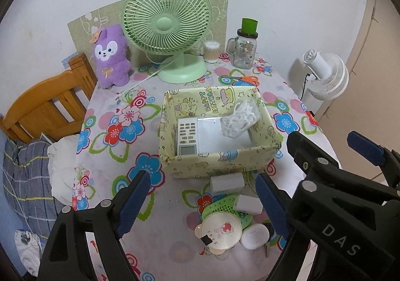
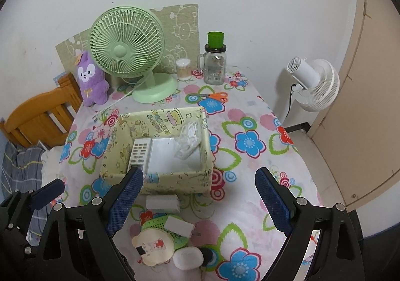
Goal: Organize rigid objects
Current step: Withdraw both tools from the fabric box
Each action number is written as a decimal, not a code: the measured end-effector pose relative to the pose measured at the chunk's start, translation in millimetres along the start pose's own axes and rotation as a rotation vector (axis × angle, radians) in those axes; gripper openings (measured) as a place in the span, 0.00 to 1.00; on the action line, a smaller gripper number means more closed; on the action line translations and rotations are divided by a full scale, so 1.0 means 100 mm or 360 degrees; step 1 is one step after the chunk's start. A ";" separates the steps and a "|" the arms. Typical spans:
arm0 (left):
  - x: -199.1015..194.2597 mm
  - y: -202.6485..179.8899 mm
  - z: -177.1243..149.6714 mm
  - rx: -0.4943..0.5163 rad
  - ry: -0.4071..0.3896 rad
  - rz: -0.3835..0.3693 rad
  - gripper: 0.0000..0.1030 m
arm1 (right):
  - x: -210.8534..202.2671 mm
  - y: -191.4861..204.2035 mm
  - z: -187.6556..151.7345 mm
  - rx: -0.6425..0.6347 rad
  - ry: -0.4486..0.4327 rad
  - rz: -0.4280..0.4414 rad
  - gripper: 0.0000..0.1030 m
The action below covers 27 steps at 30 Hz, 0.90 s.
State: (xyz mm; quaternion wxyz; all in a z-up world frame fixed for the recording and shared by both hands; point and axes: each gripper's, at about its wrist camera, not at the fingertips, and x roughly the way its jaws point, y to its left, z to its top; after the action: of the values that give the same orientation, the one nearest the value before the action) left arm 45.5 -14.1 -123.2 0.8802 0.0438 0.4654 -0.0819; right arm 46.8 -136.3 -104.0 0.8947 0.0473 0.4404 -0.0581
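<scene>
Two hand-held grippers are hovering side by side above a table (image 2: 250, 208) covered in a bright flowered cloth. The left gripper (image 1: 202, 203) is holding its blue-padded fingers (image 1: 135, 203) wide apart with nothing between them; the right gripper (image 2: 200, 203) is likewise standing wide and empty.

In the middle of the table a yellow patterned box (image 2: 160, 181) is already holding a white remote control (image 2: 140, 153), a flat white case (image 2: 172, 156) and a clear bag of white pieces (image 2: 188, 138). Just in front of the box, near the table's front edge, a small pile is still waiting: two white adapter blocks (image 2: 162, 203), a green perforated basket (image 2: 160, 226), a round cartoon mirror (image 2: 153, 247) and a white oval case (image 2: 187, 259).

The sorting appears partly done, between pickups. The next move likely calls for lowering one gripper over a loose piece, probably the nearest white block, closing on it, and carrying it into the box.
</scene>
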 end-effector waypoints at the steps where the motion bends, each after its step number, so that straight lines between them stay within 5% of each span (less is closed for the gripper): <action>1: 0.00 0.00 -0.02 0.0001 0.0001 -0.0003 0.85 | -0.01 0.00 -0.01 0.0000 -0.0002 0.0003 0.90; 27: 0.50 0.09 -0.48 -0.0018 0.0062 -0.0029 0.86 | 0.32 -0.02 -0.55 -0.0121 -0.0041 0.0135 0.90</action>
State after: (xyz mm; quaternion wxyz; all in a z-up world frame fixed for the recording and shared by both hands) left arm 36.1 -2.7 -191.4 0.8704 0.0362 0.4834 -0.0864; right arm 23.0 -133.1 -162.6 0.9031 0.0312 0.4282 -0.0041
